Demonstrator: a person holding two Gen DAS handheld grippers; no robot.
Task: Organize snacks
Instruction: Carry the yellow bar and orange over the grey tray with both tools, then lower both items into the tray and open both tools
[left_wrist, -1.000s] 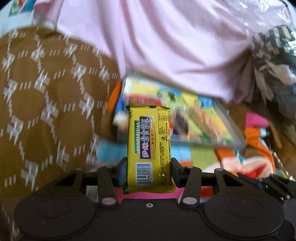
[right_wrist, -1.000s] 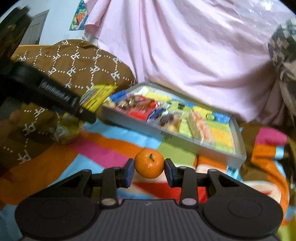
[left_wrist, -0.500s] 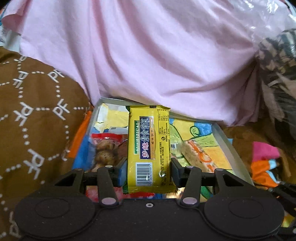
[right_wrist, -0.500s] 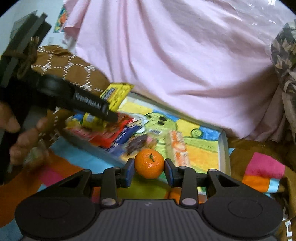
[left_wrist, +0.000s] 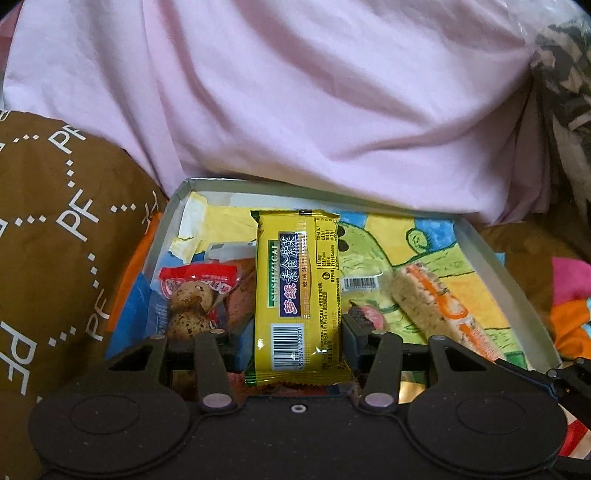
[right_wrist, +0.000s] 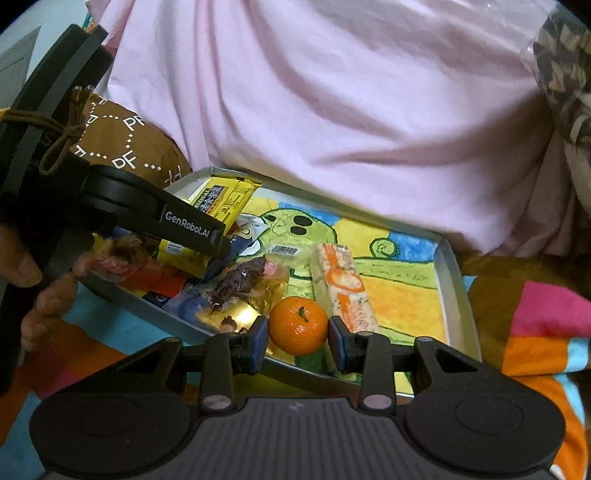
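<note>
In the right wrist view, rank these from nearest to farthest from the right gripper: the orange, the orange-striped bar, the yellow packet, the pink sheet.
1. Orange: between the right gripper's pads, gripped.
2. Orange-striped bar: just beyond, slightly right, lying in the tray.
3. Yellow packet: far left of the tray, held by the left gripper.
4. Pink sheet: behind the tray, farthest.

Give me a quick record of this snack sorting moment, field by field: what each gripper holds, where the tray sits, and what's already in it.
left gripper: shut on yellow snack packet, over the tray's left part
right gripper: shut on mandarin, at the tray's near edge
tray: shallow grey box with a cartoon-printed floor, on a colourful blanket
in tray: rice cracker bar, red packet, other wrapped snacks
behind: pink sheet, brown cushion
</note>
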